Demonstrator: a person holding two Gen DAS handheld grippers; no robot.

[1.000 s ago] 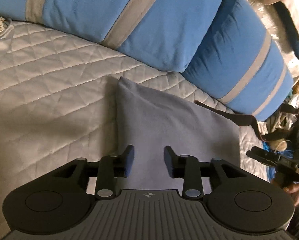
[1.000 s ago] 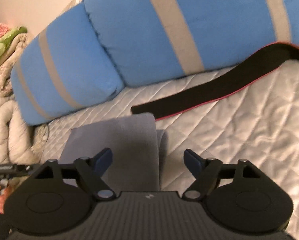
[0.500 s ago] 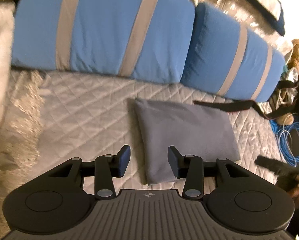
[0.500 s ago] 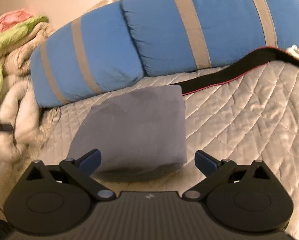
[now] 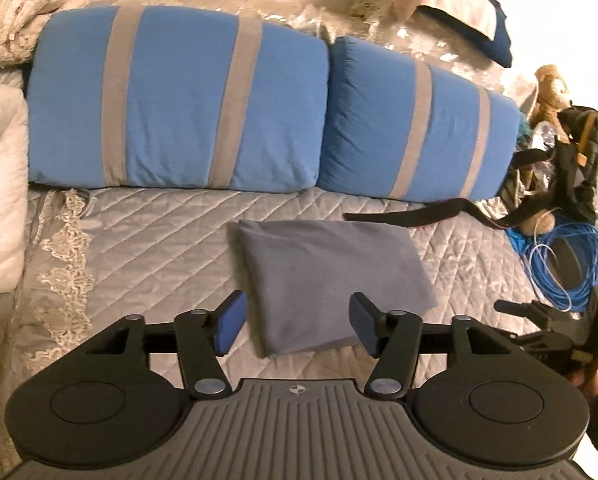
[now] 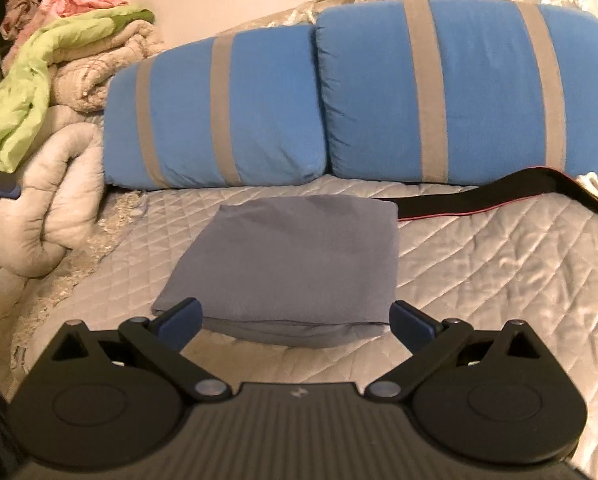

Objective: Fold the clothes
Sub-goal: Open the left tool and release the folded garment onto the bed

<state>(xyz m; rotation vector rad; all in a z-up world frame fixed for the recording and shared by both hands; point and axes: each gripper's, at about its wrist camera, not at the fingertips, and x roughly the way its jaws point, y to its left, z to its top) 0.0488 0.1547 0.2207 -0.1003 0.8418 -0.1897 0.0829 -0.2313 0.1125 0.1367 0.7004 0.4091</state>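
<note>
A grey garment [image 5: 327, 276] lies folded into a neat rectangle on the quilted silver bedspread [image 5: 151, 248]; it also shows in the right wrist view [image 6: 291, 264]. My left gripper [image 5: 298, 329] is open and empty, held above the garment's near edge. My right gripper [image 6: 295, 318] is wide open and empty, held just short of the garment's near folded edge. Neither gripper touches the cloth. The right gripper's body shows at the right edge of the left wrist view [image 5: 555, 328].
Two blue pillows with grey stripes [image 5: 187, 108] [image 6: 459, 92] lean at the back of the bed. A black strap [image 6: 499, 196] lies behind the garment. Bundled blankets [image 6: 39, 200] and a green cloth [image 6: 31, 92] sit left. A blue cable coil [image 5: 567, 264] lies right.
Both grippers have pulled back and up from the folded garment, so more of the bed shows. The left gripper's jaws have opened wider. The garment stays in place.
</note>
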